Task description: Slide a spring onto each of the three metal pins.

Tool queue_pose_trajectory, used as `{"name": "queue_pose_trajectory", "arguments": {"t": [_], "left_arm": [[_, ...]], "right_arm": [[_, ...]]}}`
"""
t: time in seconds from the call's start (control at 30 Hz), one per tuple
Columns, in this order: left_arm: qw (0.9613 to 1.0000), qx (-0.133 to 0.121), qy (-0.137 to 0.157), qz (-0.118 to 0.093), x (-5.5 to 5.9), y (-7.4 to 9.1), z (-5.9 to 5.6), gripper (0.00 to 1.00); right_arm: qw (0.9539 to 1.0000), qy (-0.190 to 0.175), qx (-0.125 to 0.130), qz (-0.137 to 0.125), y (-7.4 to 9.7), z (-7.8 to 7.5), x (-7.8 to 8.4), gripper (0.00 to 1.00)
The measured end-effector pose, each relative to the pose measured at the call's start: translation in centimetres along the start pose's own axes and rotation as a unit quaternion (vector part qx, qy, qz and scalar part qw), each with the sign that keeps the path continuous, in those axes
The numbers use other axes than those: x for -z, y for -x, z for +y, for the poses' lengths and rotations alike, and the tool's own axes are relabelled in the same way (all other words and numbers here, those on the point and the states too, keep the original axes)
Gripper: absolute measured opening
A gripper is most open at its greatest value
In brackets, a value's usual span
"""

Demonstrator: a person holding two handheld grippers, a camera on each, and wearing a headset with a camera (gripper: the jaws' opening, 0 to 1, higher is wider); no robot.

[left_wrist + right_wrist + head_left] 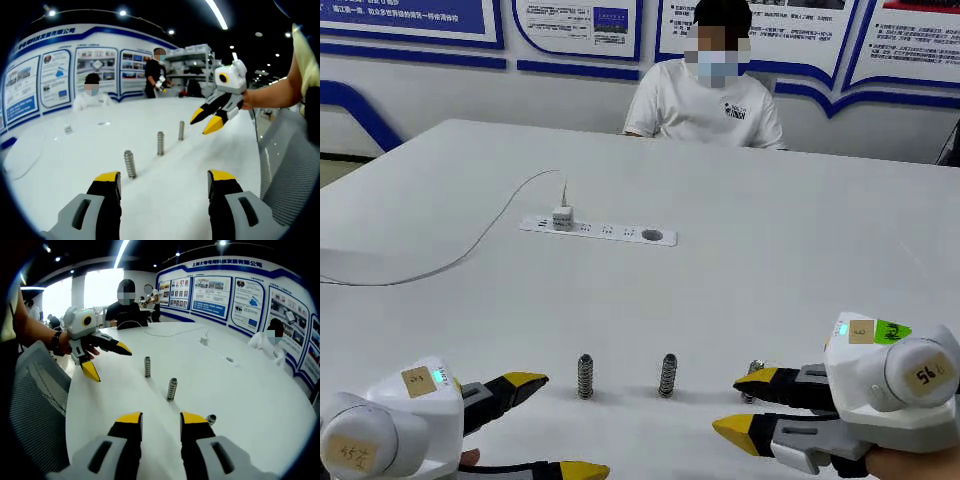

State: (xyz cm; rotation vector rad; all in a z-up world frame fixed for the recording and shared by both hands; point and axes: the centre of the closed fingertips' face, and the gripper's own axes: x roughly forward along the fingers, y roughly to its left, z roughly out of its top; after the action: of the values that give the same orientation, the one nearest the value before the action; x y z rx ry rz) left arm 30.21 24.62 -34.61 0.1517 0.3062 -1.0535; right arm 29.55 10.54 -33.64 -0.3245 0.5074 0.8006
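Three pins stand upright in a row low in the head view, between the two tools. The first pin [585,376] and second pin [667,375] each carry a spring, with the long axis vertical. The third pin [754,367] sits just beside the right tool [738,403], the nearer one, and is half hidden. Whether it carries a spring cannot be confirmed.

The right tool's jaws are apart and hold nothing. The left tool [555,425] is spread wide and also holds nothing.

A handwritten sticker on the right tool appears to read 56. The other tags and the wall posters are illegible.
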Motion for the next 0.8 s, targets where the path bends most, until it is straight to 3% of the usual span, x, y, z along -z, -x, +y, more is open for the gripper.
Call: {"name": "queue_pose_trajectory", "arguments": {"t": [0.37, 0.8], "left_arm": [[1.0000, 0.001, 0.001, 0.003, 0.1, 0.0, 0.0, 0.72], [1.0000, 0.001, 0.005, 0.006, 0.3, -0.1, 0.1, 0.72]], "right_arm": [[0.9995, -0.018, 0.026, -0.004, 1.8, -1.7, 1.3, 0.36], [0.9984, -0.039, 0.040, -0.014, 3.2, -2.6, 2.8, 0.46]]}}
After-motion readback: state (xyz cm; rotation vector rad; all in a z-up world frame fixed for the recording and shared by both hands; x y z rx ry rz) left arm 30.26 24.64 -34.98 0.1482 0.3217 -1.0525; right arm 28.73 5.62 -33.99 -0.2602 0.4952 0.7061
